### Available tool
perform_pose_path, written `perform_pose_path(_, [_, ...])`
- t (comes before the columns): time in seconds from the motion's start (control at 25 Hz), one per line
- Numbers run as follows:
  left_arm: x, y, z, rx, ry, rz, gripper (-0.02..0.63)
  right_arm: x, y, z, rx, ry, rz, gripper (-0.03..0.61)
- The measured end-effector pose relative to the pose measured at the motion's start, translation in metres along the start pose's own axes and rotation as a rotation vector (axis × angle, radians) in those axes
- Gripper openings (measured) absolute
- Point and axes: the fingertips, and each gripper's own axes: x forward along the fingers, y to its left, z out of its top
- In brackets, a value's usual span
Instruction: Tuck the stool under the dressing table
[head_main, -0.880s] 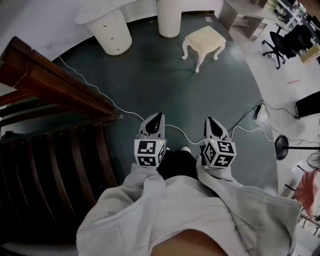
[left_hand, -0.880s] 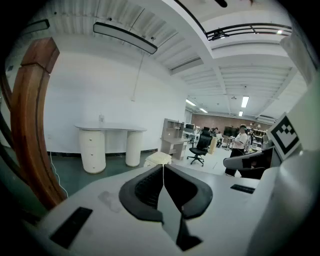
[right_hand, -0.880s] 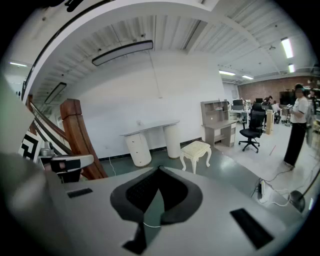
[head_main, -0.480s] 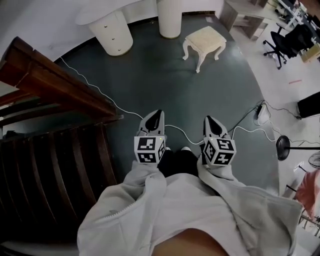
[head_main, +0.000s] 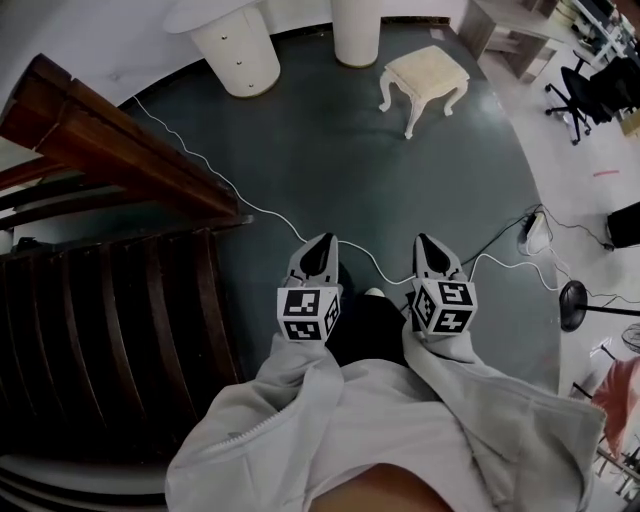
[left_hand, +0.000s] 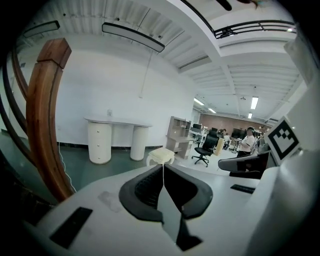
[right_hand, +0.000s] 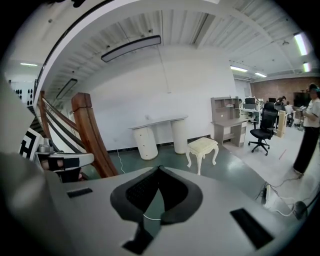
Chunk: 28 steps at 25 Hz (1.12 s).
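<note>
Since the stool (head_main: 424, 72) stood on the far side of the dark green floor, to the right of the dressing table (head_main: 240, 45) and not under it, we judged the step in hand to be the walk towards it. It rested upright on its four curved legs, just beside the table's right pedestal (head_main: 356, 30) and outside the gap between the two pedestals. We held the left gripper (head_main: 322, 245) and the right gripper (head_main: 427, 245) near our body, well apart from the stool. Both had their jaws pressed together with nothing between them. To do this well, we thought we should step over the white cable (head_main: 230, 190) lying across the floor and keep clear of the wooden stair rail (head_main: 120, 160) on the left. The jaws would need opening before they reached the seat's edges. We would then line the stool up with the gap and slide it straight in.
</note>
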Motion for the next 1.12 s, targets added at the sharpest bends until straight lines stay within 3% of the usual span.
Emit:
perform_pose_path(0.28, [0.004, -0.002, -0.012, -0.038, 0.021, 0.025, 0.018, -0.001, -0.010, -0.008, -0.016, 0.015, 0.021, 0.049])
perform_pose_path(0.6, [0.033, -0.003, 0.002, 0.002, 0.018, 0.022, 0.018, 0.009, -0.033, 0.010, -0.012, -0.004, -0.001, 0.049])
perform_pose_path(1.12, [0.121, 0.034, 0.043, -0.009, 0.027, 0.020, 0.018, 0.090, -0.047, 0.063, -0.025, 0.026, 0.028, 0.049])
